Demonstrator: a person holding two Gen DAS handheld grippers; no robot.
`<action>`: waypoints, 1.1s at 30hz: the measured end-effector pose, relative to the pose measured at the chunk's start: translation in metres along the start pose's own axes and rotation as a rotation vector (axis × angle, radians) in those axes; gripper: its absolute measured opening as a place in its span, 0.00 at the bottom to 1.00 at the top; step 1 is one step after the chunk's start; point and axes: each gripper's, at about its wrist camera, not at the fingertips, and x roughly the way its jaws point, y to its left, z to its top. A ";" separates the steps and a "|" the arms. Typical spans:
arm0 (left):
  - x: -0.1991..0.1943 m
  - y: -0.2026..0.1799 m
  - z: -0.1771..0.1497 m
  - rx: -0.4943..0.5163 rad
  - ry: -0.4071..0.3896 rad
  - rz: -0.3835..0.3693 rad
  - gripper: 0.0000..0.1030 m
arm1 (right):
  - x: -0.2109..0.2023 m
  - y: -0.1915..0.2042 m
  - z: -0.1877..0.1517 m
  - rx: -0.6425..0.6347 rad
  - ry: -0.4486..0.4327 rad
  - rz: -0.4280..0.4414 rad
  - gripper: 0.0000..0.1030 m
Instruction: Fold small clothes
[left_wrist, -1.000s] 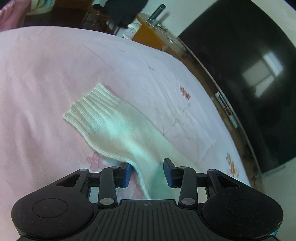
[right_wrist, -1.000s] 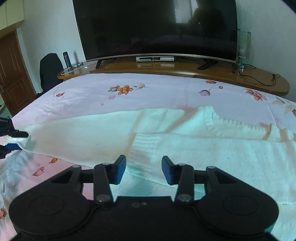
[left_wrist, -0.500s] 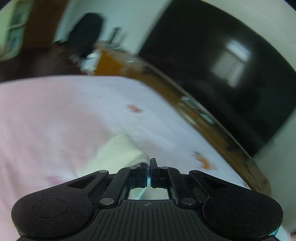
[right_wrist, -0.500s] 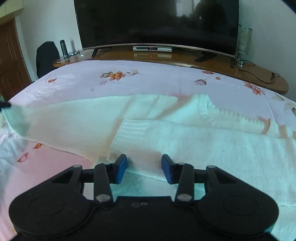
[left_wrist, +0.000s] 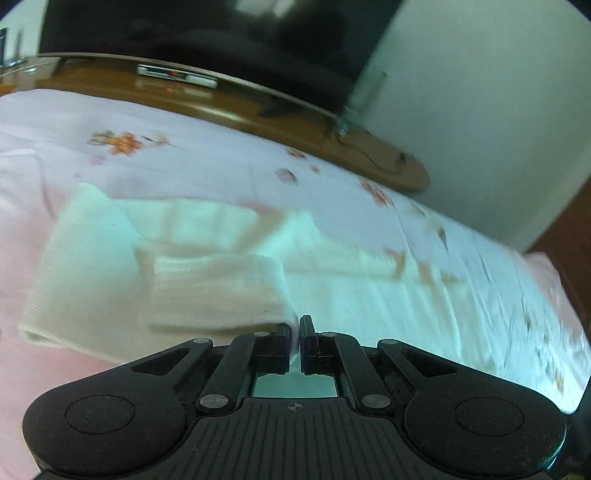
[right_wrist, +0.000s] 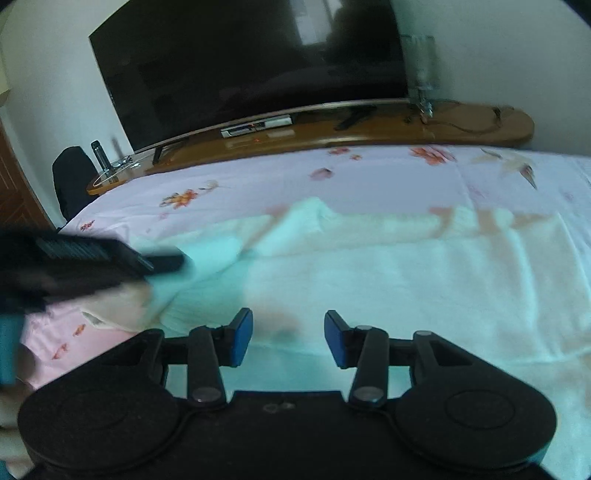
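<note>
Left gripper (left_wrist: 295, 332): jaws pressed together, pinching the sleeve (left_wrist: 218, 291) of a white knit sweater (right_wrist: 388, 280) by its edge; a sliver of pale fabric shows between the pads. Ribbed cuff end of the sleeve lies folded over the sweater body, just ahead of the fingertips.

Right gripper (right_wrist: 288, 338): jaws spread, blue pads apart, nothing clamped; it hovers over the near hem area of the sweater, contact with the cloth not discernible.

Sweater: cream-white, fine knit, spread flat across the pink floral bedsheet (right_wrist: 258, 181). Ribbed band visible along the near-left edge in the left wrist view. Neckline region at the far edge is smeared by blur. Right portion runs out of frame in the right wrist view.

Both views motion-blurred; the left gripper appears in the right wrist view only as a dark streak at left.

Far: wooden TV stand (right_wrist: 369, 129), dark television (right_wrist: 251, 62) above it, top cut off.
</note>
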 end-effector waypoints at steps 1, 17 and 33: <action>-0.002 -0.002 0.001 0.000 0.003 -0.001 0.03 | -0.001 -0.005 -0.001 0.008 0.001 -0.003 0.42; -0.030 0.012 0.029 -0.081 -0.039 0.032 0.03 | 0.003 0.043 -0.016 -0.180 0.010 0.084 0.61; -0.028 0.076 0.003 -0.120 -0.029 0.240 0.03 | 0.015 0.028 0.017 -0.115 -0.097 0.035 0.04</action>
